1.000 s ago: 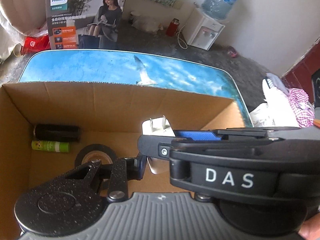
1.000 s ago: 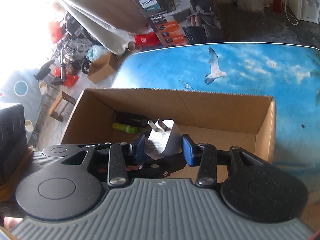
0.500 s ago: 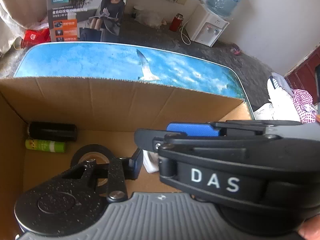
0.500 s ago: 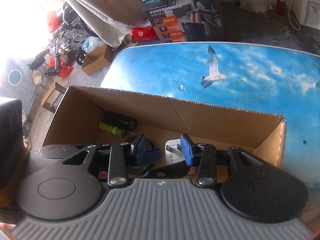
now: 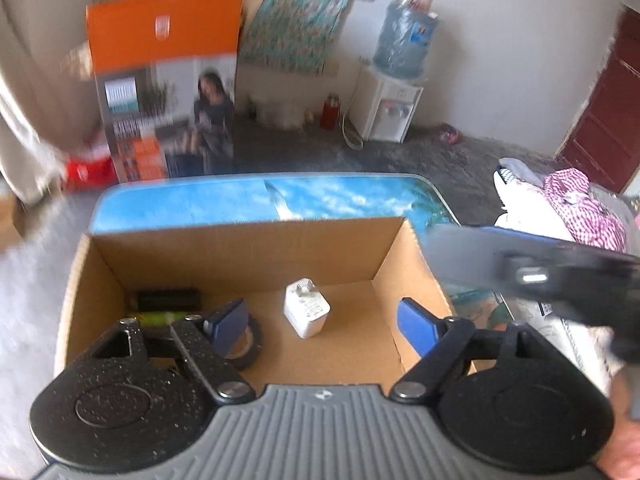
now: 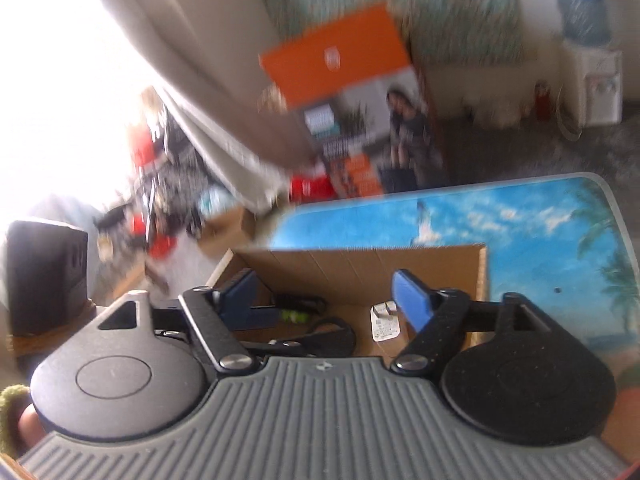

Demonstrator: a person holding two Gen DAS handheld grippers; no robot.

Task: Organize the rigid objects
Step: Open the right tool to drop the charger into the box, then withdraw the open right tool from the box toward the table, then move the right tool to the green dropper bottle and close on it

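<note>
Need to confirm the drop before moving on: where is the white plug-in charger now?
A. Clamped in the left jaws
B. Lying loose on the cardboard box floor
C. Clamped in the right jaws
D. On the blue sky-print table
B: the white plug-in charger lies on the floor of the brown cardboard box, and both grippers' jaws stand open and empty.

Between my white plug adapter and the open brown cardboard box's right wall lies bare floor; black tape roll and dark cylinder crowd the left.

you let the charger go; it now lies in the box, your right gripper open and pulled back.
</note>
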